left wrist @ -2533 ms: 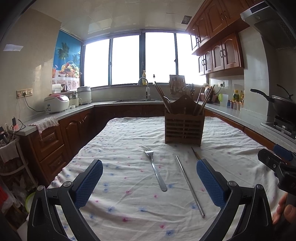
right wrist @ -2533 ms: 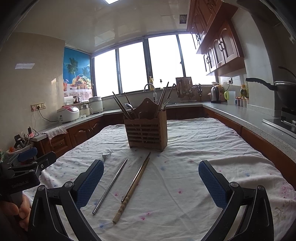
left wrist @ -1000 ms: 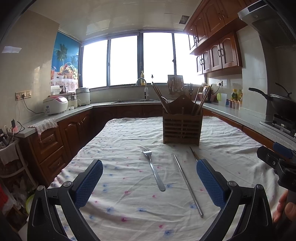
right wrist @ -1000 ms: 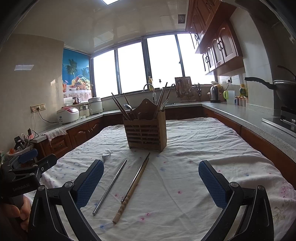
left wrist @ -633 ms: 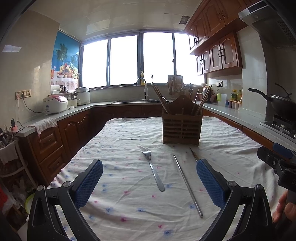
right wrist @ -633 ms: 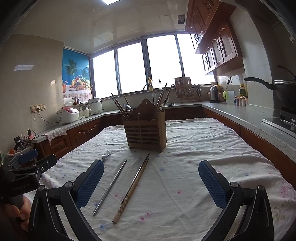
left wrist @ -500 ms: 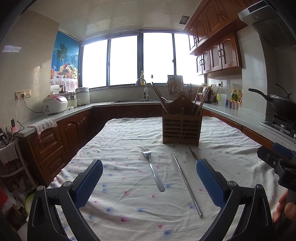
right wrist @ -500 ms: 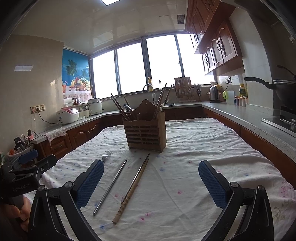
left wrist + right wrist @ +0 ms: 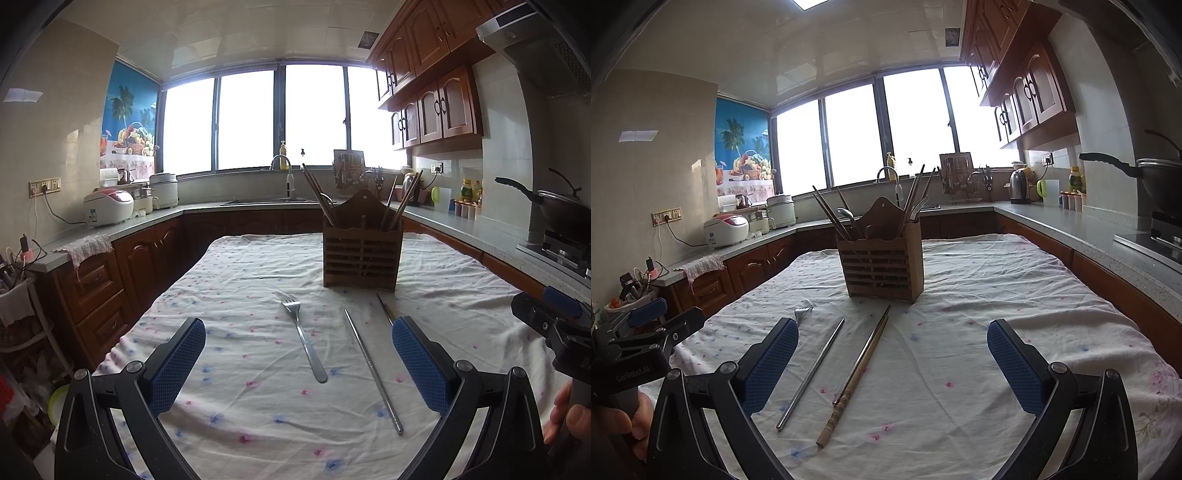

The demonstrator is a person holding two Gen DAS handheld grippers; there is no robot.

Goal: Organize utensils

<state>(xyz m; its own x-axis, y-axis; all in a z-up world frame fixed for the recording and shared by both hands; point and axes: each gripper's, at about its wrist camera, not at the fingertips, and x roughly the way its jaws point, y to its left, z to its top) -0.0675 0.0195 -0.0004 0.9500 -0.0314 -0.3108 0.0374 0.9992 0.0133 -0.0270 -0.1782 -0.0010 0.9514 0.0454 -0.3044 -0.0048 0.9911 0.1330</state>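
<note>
A wooden utensil holder (image 9: pixel 361 254) (image 9: pixel 882 267) stands mid-table with chopsticks, a spoon and a fork in it. On the cloth in front lie a steel fork (image 9: pixel 304 341) (image 9: pixel 803 314), a steel chopstick (image 9: pixel 372 369) (image 9: pixel 812 368), and a pair of wooden chopsticks (image 9: pixel 857 373) (image 9: pixel 384 313). My left gripper (image 9: pixel 298 363) is open and empty, hovering just before the fork's handle. My right gripper (image 9: pixel 892 365) is open and empty, with the wooden chopsticks between its fingers in view.
The table carries a white flowered cloth (image 9: pixel 240 280) (image 9: pixel 1015 295). Counters run around the room with a rice cooker (image 9: pixel 109 208), a sink tap (image 9: pixel 282 166), a kettle (image 9: pixel 1019 186) and a wok (image 9: pixel 561 210) on the stove at right.
Both views have barely shifted; the utensils lie in the same places and both grippers stay open.
</note>
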